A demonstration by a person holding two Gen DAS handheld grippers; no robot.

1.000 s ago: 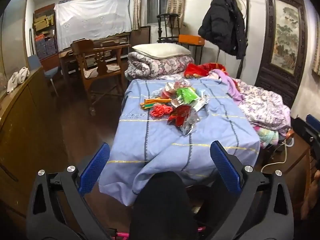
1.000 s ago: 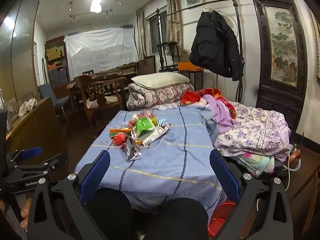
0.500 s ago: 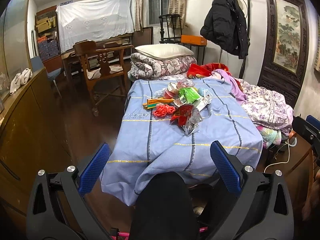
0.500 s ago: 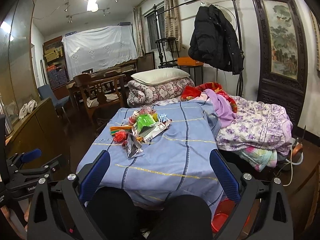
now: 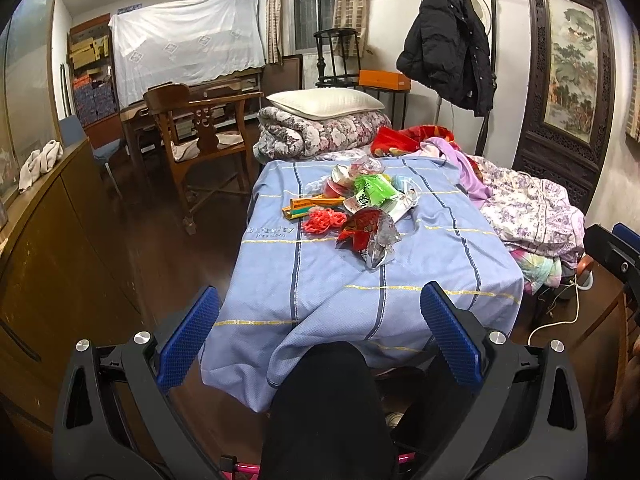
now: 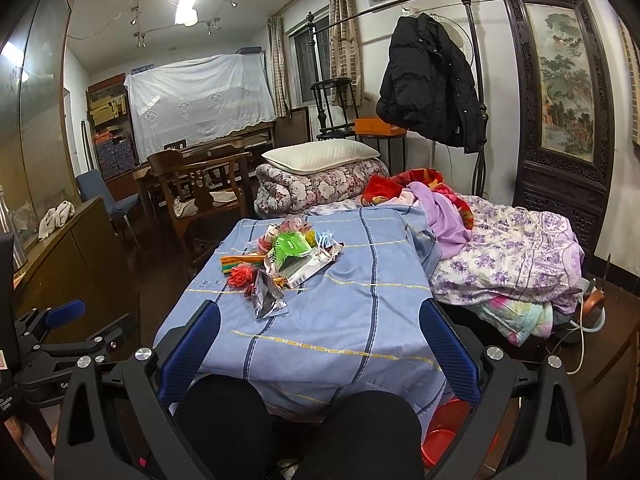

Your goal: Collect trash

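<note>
- Nearest, the left gripper [image 5: 320, 332] hangs short of the table's near edge with its jaws spread wide and nothing between them; dark-clad knees sit just below it, so the person is probably seated facing the table.
- The right gripper [image 6: 318, 344] is held the same way — jaws wide apart, empty, well back from the trash — which reads as a ready pose before any reach.
- A red bin [image 6: 442, 432] shows low at the table's near right corner, half hidden by the right gripper; it is likely where the rubbish goes, though that is a guess.
- The table wears a blue striped cloth [image 5: 420, 280] that drapes over the near edge.
- The trash lies in one heap toward the far left of the tabletop: a crumpled foil wrapper [image 5: 370, 238] nearest, a red tangle [image 5: 323, 220] just beside it, a flat orange box [image 5: 310, 205] behind, and a green packet [image 5: 374, 190] farthest back on other wrappers.
- The foil wrapper looks the natural first pick, being closest and clear of the pile.
- Beyond the far edge, folded bedding and a pillow [image 5: 324, 104].
</note>
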